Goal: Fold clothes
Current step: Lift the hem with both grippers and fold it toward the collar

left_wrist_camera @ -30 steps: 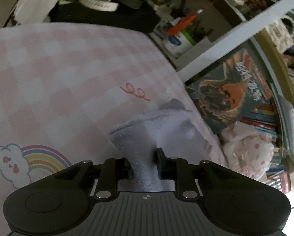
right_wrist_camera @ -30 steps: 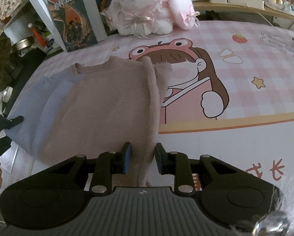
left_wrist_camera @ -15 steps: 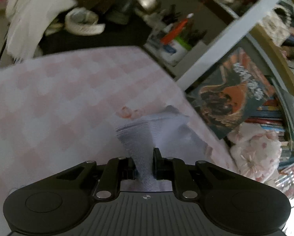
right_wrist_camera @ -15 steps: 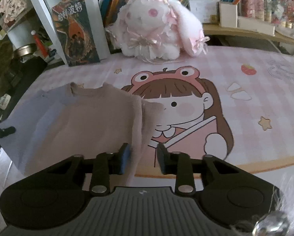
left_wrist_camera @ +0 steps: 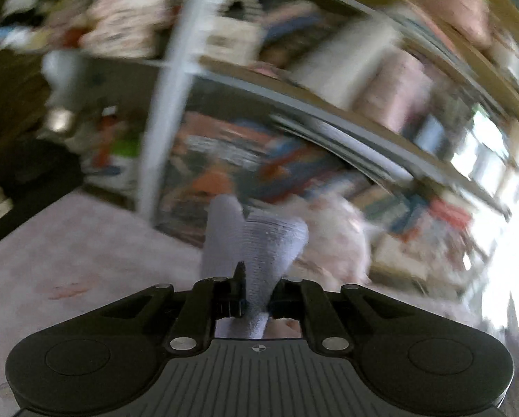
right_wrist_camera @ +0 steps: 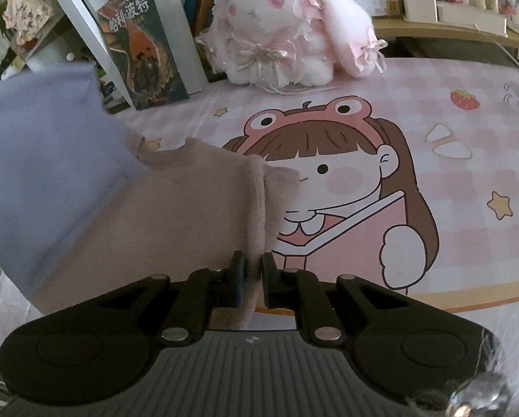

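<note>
A soft sweater with a beige body [right_wrist_camera: 176, 205] and a lavender side [right_wrist_camera: 40, 146] is held between both grippers above the pink table mat [right_wrist_camera: 450, 180]. My right gripper [right_wrist_camera: 252, 278] is shut on the beige hem, which hangs through its fingers. My left gripper [left_wrist_camera: 256, 295] is shut on a lavender fold [left_wrist_camera: 262, 243] that stands up past its fingertips. The lavender side is raised high at the left of the right wrist view. The left wrist view is blurred by motion.
A pink plush rabbit [right_wrist_camera: 294, 24] sits at the back of the mat, beside a standing book [right_wrist_camera: 141, 48] and a white shelf post [right_wrist_camera: 82, 31]. Bookshelves fill the background [left_wrist_camera: 329, 160]. The mat shows a cartoon girl print [right_wrist_camera: 346, 187].
Both grippers have lifted the sweater off the mat. The left gripper swung up fast, raising the lavender side; its view now faces the shelves. The right gripper moved forward with the beige hem.
</note>
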The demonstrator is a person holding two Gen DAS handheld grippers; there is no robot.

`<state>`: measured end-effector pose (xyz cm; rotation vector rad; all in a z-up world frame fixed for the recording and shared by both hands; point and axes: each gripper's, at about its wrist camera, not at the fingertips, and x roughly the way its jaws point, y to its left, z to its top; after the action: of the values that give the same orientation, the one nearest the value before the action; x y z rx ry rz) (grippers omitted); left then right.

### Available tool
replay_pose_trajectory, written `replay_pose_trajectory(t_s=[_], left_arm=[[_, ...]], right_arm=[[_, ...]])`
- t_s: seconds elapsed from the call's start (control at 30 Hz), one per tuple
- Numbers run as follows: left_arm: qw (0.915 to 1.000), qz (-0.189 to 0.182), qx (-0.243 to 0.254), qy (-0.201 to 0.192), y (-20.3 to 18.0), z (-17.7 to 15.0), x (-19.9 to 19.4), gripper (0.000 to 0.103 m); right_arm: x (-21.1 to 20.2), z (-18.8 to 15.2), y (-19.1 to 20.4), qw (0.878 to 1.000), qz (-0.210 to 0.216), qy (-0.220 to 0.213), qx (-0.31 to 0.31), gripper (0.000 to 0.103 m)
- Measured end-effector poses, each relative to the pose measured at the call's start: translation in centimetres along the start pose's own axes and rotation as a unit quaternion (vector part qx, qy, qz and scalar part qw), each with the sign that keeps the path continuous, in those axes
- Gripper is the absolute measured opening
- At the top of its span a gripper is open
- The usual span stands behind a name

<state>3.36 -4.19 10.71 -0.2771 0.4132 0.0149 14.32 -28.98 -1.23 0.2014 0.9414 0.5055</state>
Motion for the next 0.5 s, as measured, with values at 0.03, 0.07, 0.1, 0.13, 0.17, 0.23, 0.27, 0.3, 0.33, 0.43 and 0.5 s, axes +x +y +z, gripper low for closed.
replay_pose_trajectory(t_s=[0.03,0.07,0.1,0.13,0.17,0.23,0.27,0.3,0.33,0.43,0.5], left_arm=[[0.9997,-0.004,0.022,0.013,-1.6,-0.9,0.1,0.01],[0.998,-0.006,0.052,0.034,-3.2,-2.3,0.5,0.014],[0.995,-0.008,0.082,0.056,-4.8,-3.7,0.9,0.015],[0.9907,-0.015,0.106,0.084,-5.9,-5.0,1.5,0.018],[0.9847,-0.022,0.126,0.118,-6.9,-6.5,2.2,0.02],[0.9731,-0.024,0.156,0.168,-8.0,-9.0,3.2,0.029],[0.9679,-0.023,0.169,0.184,-8.4,-10.0,3.5,0.033],[0.9642,-0.027,0.185,0.188,-8.6,-10.7,3.5,0.041],[0.9603,-0.031,0.199,0.193,-8.8,-11.3,3.4,0.051],[0.9547,-0.054,0.209,0.205,-8.8,-11.4,3.0,0.06],[0.9574,-0.082,0.188,0.203,-8.4,-10.4,2.0,0.06]], right_arm=[[0.0,0.0,-0.2,1.0,0.004,0.0,0.002,0.01],[0.0,0.0,-0.4,1.0,0.008,0.0,0.005,0.01],[0.0,0.0,-0.6,1.0,0.013,0.001,0.008,0.01],[0.0,0.0,-0.8,1.0,0.018,0.0,0.013,0.01],[0.0,0.0,-1.0,1.0,0.023,0.0,0.018,0.01],[-0.1,0.0,-1.5,0.999,0.034,0.003,0.036,0.01],[-0.2,-0.1,-1.8,0.998,0.039,0.005,0.046,0.01],[-0.4,-0.1,-2.0,0.997,0.044,0.007,0.055,0.013],[-0.6,-0.2,-2.3,0.997,0.049,0.009,0.065,0.014],[-1.3,-0.4,-2.7,0.993,0.067,0.01,0.094,0.014],[-1.9,-0.6,-3.1,0.99,0.077,0.012,0.116,0.016]])
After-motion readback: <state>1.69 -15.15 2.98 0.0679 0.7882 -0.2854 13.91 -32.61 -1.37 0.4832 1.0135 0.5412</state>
